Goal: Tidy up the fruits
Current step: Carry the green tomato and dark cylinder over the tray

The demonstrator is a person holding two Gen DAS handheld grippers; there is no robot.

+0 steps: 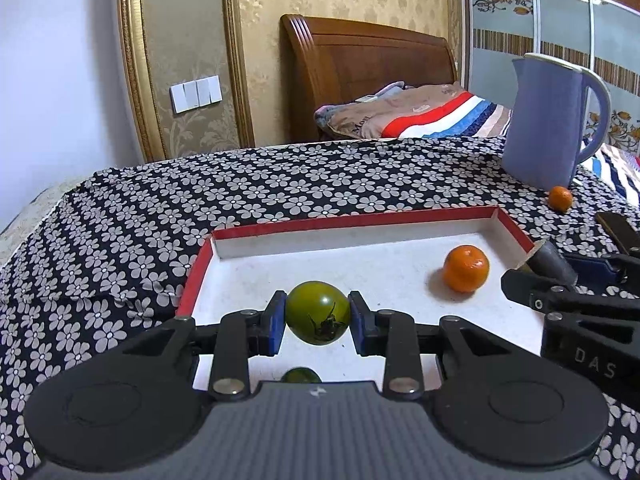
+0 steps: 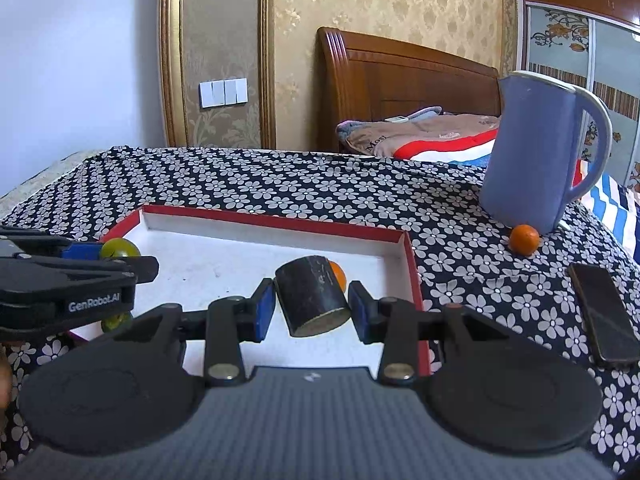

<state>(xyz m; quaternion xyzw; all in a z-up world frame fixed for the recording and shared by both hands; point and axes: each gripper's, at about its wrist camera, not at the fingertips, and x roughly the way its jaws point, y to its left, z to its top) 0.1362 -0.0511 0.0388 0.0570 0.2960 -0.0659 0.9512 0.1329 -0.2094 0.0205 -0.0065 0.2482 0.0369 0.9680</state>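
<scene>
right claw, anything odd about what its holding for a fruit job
Yes. The right claw is shut on a dark cylinder, tilted and clearly not a fruit, over the red-rimmed tray. The left claw holds a green tomato. One small orange sits outside the tray, by the blue jug.

Glossy green tomato (image 1: 317, 312), matt cardboard tray (image 1: 516, 226), floral cloth (image 1: 240, 184)
</scene>
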